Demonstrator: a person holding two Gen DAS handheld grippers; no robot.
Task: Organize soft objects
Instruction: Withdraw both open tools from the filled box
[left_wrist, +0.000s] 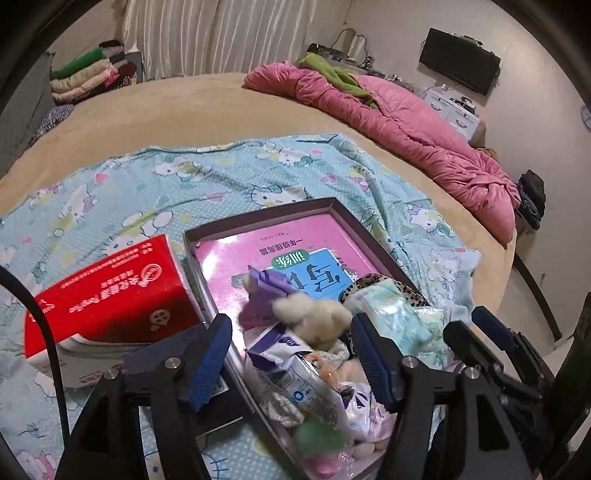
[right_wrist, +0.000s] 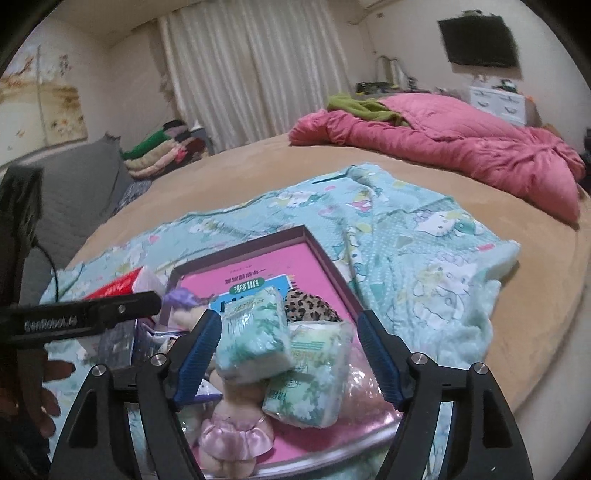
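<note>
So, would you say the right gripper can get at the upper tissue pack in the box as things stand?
Probably yes. The right gripper is open, and the tissue pack lies on top of the pile in the box, between the fingers, with nothing over it.

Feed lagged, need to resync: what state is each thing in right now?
Left gripper: open, over the box.
Right gripper: open, around the tissue packs, not gripping.
Box: lidless, partly filled.
Tissue packs: stacked, tilted.
Doll: lying down in box.
Red carton: beside box, tilted.
Pink quilt: crumpled.
</note>
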